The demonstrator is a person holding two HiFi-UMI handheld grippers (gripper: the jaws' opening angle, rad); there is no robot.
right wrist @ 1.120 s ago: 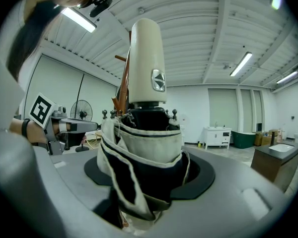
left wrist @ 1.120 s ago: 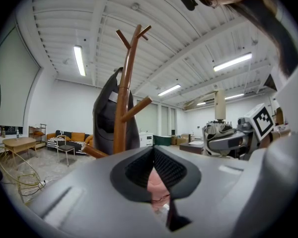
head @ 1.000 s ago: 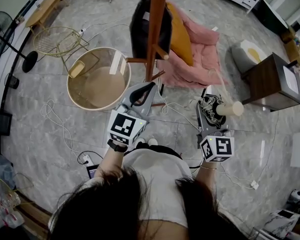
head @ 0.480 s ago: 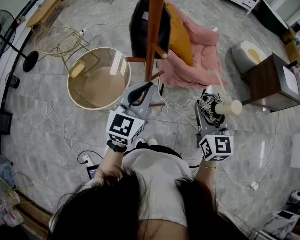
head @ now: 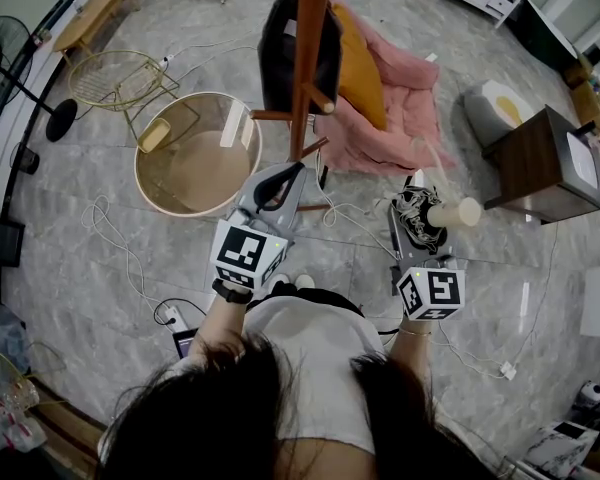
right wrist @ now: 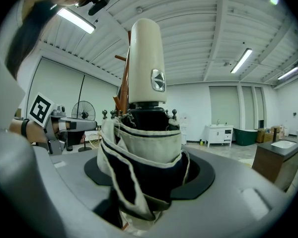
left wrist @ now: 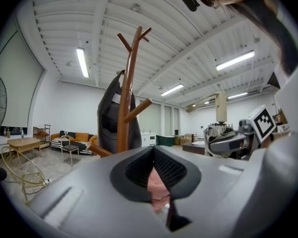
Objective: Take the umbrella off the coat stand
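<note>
**Already off the stand: umbrella pinched in the right jaws**

Here the folded umbrella (head: 458, 212) sits in the right gripper (head: 414, 232), well clear of the coat stand (head: 309, 58) and to its right in the head view. The right gripper view shows the jaws clamped on the bunched cream and dark fabric, with the cream handle (right wrist: 147, 63) rising past the jaws toward the ceiling. In the head view that same handle points out to the right, over the grey marbled floor (head: 90, 268).

The left gripper (head: 295, 174) is held beside the right one and nearer the stand's foot. Its jaws are pressed together at the tips with nothing between them. Only a scrap of pink shows through the gap behind the tips in the left gripper view.

The stand is a brown wooden pole with short angled pegs. A black bag (head: 278, 53) hangs from one peg on its left side. Behind the pole lies a pink cushioned seat (head: 390, 118) with an orange pillow (head: 360, 68) on it. A round gold-rimmed basket (head: 138, 173) stands left of the pole on the floor, and a dark wooden cabinet (head: 535, 158) stands far right.
</note>
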